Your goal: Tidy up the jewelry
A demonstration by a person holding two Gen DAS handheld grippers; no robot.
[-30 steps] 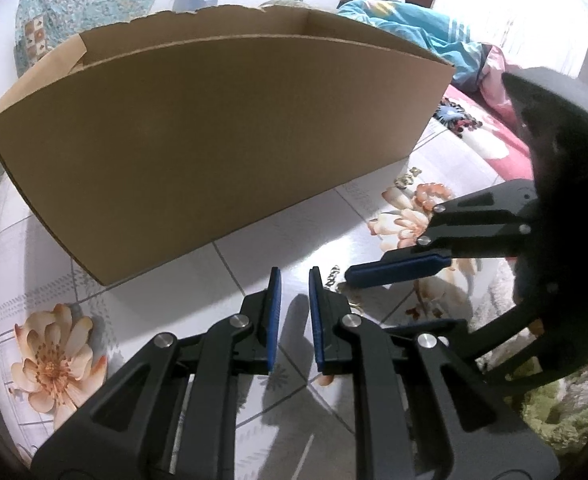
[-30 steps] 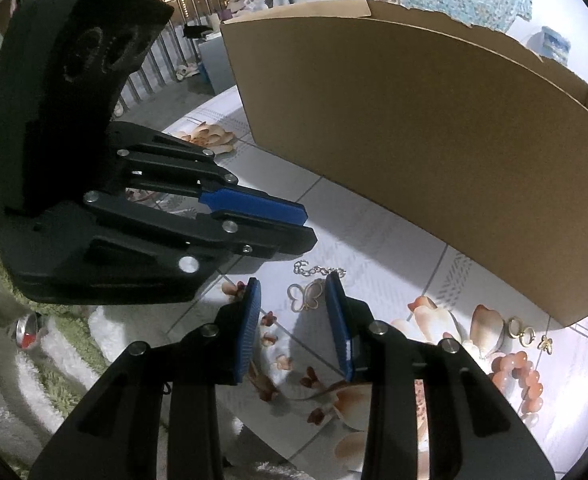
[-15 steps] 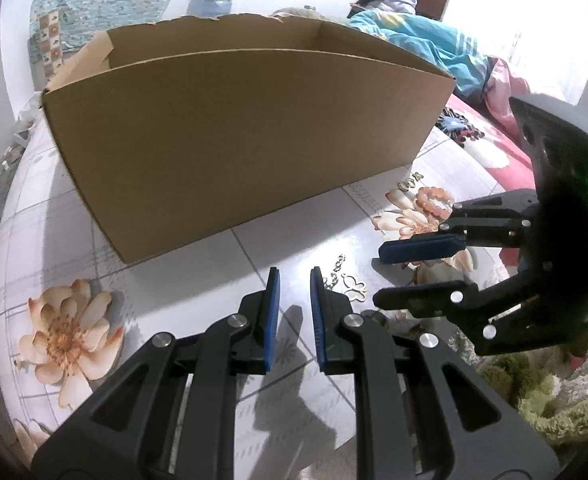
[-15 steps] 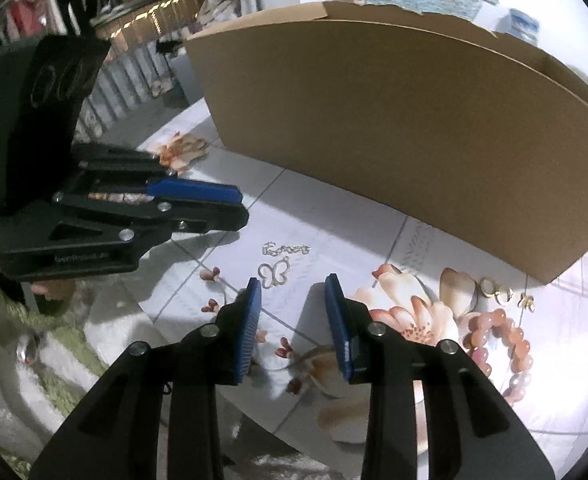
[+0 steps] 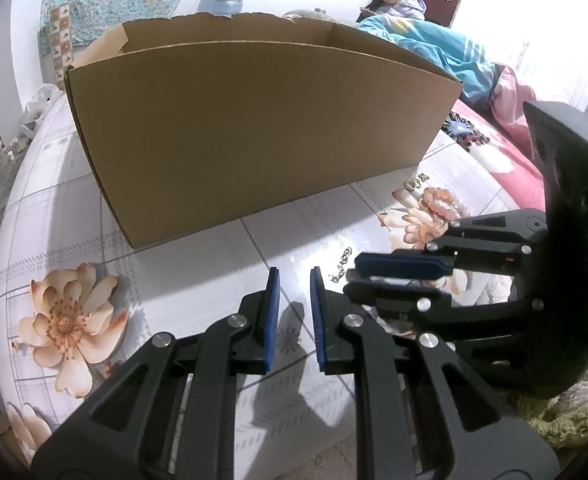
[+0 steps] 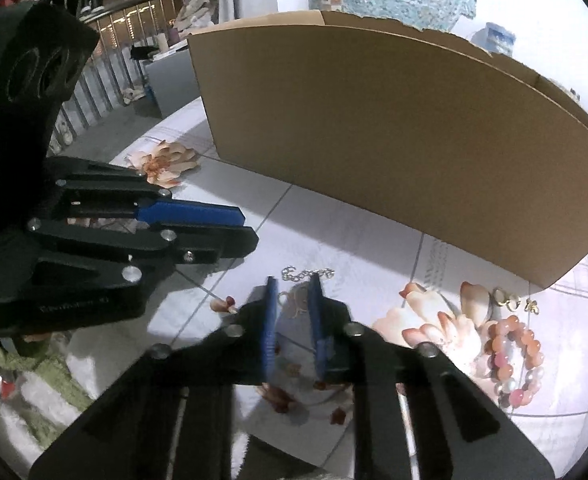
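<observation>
My right gripper (image 6: 292, 292) is low over the tabletop (image 6: 333, 236) with its blue pads (image 6: 270, 320) parted by a narrow gap, and the butterfly pendant (image 6: 295, 300) lies on the surface between the tips. I cannot tell whether either pad touches it; nothing is clamped. The silver chain (image 6: 307, 273) runs just beyond the fingertips, flat on the tiles. My left gripper (image 5: 294, 284) is also unclenched, its pads a slim gap apart and holding nothing, hovering over bare tile beside the right one, whose upper pad (image 5: 403, 266) crosses close to my right tip. From the left wrist view a short piece of the chain (image 5: 341, 264) shows between the two tools.

The cardboard box (image 6: 393, 140) stands open-topped straight ahead, its near wall tall and close, its bottom edge on the table a little past the chain. To the right of my right gripper, the beaded bracelet (image 6: 511, 354) lies on the flower print, well apart from the pendant, with gold rings (image 6: 505, 298) just beyond it near the box corner. Left of the box there is open tile around a printed flower (image 5: 68, 320). A green towel (image 6: 50, 376) lies at the near table edge under the left tool.
</observation>
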